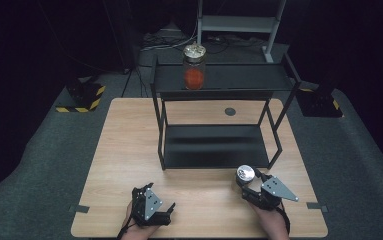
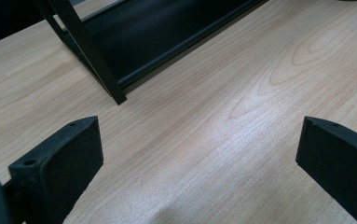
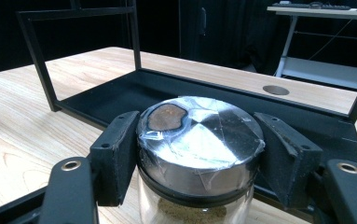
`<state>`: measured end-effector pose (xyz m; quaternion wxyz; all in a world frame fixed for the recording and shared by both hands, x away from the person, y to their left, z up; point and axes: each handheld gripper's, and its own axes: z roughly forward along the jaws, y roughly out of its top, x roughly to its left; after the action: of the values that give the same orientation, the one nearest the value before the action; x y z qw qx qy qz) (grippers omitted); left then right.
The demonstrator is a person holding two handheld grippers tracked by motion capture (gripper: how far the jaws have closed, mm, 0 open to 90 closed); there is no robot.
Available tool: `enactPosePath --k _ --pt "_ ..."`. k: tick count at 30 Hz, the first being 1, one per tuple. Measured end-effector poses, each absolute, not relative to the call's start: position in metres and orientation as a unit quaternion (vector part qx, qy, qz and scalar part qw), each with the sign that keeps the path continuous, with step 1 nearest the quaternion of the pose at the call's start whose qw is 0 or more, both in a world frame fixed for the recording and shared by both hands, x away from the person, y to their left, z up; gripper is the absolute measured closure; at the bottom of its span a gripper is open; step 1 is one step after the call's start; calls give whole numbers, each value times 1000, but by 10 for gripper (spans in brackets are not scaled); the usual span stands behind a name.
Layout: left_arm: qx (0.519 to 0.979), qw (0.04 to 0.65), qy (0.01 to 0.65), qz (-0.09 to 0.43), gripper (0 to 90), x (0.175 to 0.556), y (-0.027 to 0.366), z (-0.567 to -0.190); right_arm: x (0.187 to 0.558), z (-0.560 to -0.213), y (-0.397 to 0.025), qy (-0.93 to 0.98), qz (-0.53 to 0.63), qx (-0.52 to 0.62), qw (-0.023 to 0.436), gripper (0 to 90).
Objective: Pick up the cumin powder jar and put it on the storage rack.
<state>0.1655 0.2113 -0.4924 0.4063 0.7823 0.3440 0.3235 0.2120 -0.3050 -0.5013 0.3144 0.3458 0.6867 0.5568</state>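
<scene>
A glass jar with a taped silver lid [image 1: 245,174] stands on the wooden table [image 1: 124,150], just in front of the right front leg of the black two-tier shelf [image 1: 239,79]. My right gripper [image 1: 249,181] is shut on this jar [image 3: 199,135], its two pads pressed against the sides of the lid; brownish contents show beneath. A second jar with red contents [image 1: 194,67] stands on the top shelf, left of centre. My left gripper [image 1: 154,202] rests near the front edge, jaws wide open [image 2: 199,140] over bare wood, nothing between them.
The shelf's lower tier [image 1: 214,145] lies bare, and its left front leg [image 2: 113,91] stands close ahead of the left gripper. A round grommet hole [image 1: 230,111] sits behind the shelf. Tape marks [image 1: 79,208] flag the table's front corners. Hazard-striped bases [image 1: 81,97] stand on the floor.
</scene>
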Motion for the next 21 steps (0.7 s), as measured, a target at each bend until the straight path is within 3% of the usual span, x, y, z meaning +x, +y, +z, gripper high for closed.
enactPosePath --k 21 --pt "782 408 345 321 7 166 213 -492 206 -497 -303 683 561 332 330 344"
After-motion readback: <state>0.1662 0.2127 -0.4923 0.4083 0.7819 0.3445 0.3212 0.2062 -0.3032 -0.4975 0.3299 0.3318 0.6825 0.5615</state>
